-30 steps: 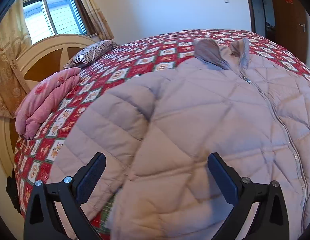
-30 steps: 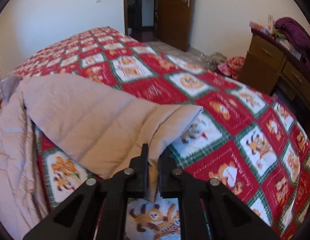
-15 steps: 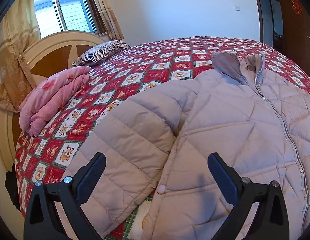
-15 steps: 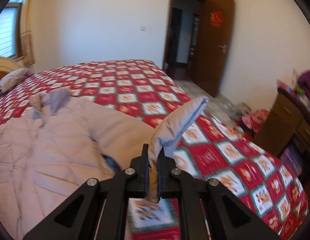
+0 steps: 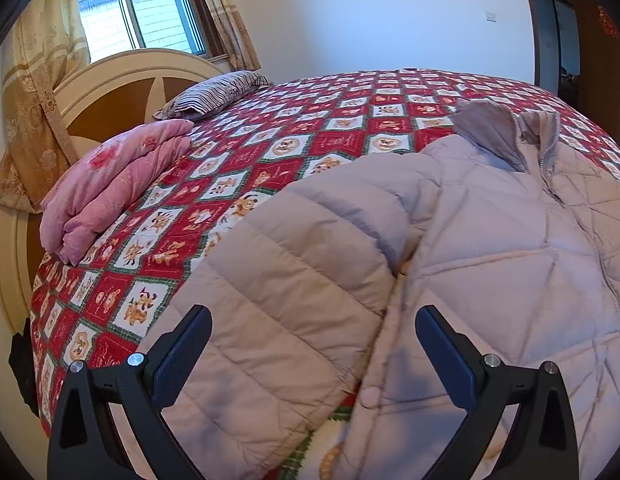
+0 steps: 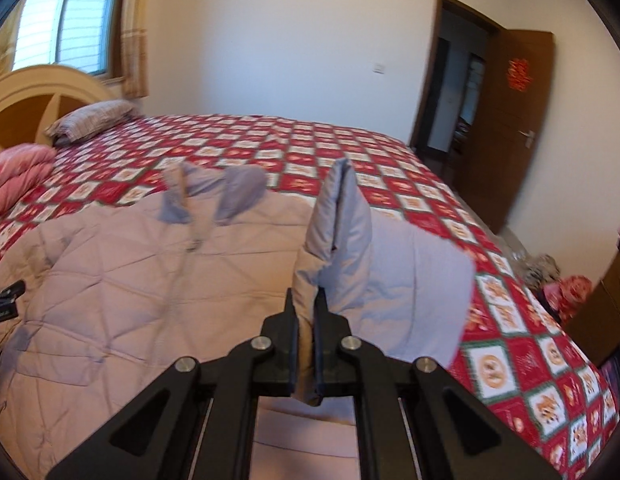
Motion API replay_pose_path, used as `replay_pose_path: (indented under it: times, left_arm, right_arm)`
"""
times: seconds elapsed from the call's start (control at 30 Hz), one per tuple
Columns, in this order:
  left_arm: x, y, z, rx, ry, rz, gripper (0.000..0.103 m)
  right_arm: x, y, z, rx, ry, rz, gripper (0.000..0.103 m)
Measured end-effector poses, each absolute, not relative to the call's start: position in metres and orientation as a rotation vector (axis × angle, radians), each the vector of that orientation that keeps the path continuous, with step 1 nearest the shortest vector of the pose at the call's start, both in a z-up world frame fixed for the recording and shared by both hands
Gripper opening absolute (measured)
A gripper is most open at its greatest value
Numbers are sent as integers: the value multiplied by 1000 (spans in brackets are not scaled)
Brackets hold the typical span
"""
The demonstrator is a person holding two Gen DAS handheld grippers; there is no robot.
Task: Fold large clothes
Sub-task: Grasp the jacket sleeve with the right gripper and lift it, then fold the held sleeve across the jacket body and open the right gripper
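Right gripper clamps the jacket sleeve cuff — left gripper gapes empty above it

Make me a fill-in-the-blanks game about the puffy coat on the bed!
1. The right gripper is shut on the coat's ____.
2. The left gripper has its jaws ____ above the other sleeve.
3. The puffy coat lies on a red checked ____.
4. Near the headboard sits a folded ____ blanket.

Missing words: sleeve; open; bedspread; pink
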State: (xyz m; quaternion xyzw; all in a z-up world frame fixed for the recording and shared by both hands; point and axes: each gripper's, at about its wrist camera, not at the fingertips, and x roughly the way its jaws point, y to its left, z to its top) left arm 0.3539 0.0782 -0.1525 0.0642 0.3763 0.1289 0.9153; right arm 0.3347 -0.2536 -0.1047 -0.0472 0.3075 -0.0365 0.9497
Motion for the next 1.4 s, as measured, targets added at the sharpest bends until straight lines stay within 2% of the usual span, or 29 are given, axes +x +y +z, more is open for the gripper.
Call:
replay_pose_path:
  times: [0.43,0.53,0.57,0.63,0.67,0.7,0.83,0.97,1.03,1.1,1.27,1.4]
  left_arm:
    - [362,108,-158,133,781,326,102]
    - [362,109,-157,142,782,336,102]
    - [362,109,-156,145,779,341,102]
    - [362,108,-152,147,771,353,102]
    - [362,108,-150,149,768,357,102]
    - [361,105,-146,154,757,366,102]
    - [360,81,-126,187,690,360,102]
    - [365,31,-108,200,635,303,102]
    - [372,-5,-104,216,620,270,102]
    - [381,-33,-104,233,612,254,102]
    - [408,-84,-128,343,604,306,102]
    - [435,-86,-167,464,651,398,102]
  right_arm:
    - [369,-146,-131,-179,645,100,7]
    - [379,-130,-144,-150,666,141,11]
    - [381,-127,-148,-136,684,160,15]
    - [381,-124,-152,-99,712,204,45]
    - [377,-126,-152,-66,706,238,71]
    - [370,-128,-150,-53,689,262,76]
    - [338,-144,-134,-71,658,321,76]
    - [320,-209,-113,9,605,252,76]
    - [327,-256,-106,90,593,150,73]
    - [341,-303,-106,165,601,26,65]
    - [391,-399,-123,308,626,-215,60]
    - [441,-384,-164,251,771,-98,60]
